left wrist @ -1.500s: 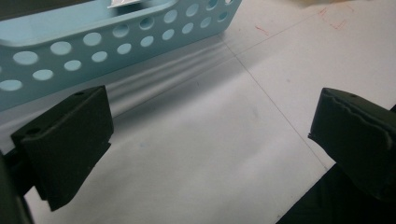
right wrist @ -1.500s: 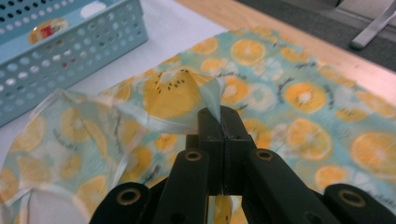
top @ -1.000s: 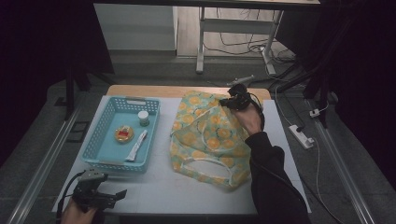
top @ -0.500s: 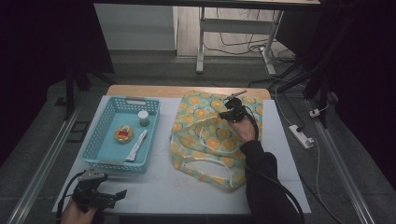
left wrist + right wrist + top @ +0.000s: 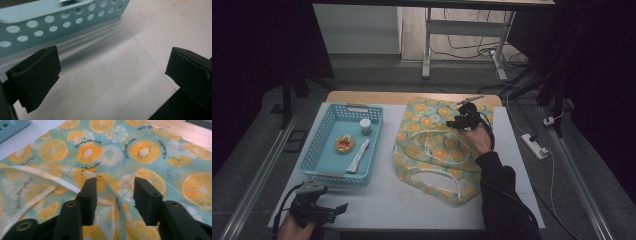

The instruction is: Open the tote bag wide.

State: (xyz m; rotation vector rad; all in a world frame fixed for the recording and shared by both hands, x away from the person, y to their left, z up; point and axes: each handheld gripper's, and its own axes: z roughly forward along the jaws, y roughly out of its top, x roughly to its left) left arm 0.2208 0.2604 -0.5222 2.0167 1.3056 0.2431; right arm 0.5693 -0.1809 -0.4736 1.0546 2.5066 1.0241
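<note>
A cloth bag (image 5: 437,150) printed with orange citrus slices lies flat on the white table, its pale handles toward the near side. My right gripper (image 5: 458,123) hovers low over the bag's far part. In the right gripper view its jaws (image 5: 115,183) have just been opening; a raised fold of the bag's cloth (image 5: 117,200) stands loose between them, and the pads do not press on it. My left gripper (image 5: 337,208) rests at the near left corner of the table, open over bare table (image 5: 112,62), just in front of the blue basket (image 5: 62,22).
The blue perforated basket (image 5: 337,178) stands left of the bag and holds a small white-lidded jar (image 5: 365,126), a round red and yellow item (image 5: 344,143) and a white tube (image 5: 358,157). A power strip (image 5: 534,146) lies on the floor to the right.
My right gripper has come down toward the bag and its jaws have parted, letting the pinched cloth go slack. The left gripper has kept still.
</note>
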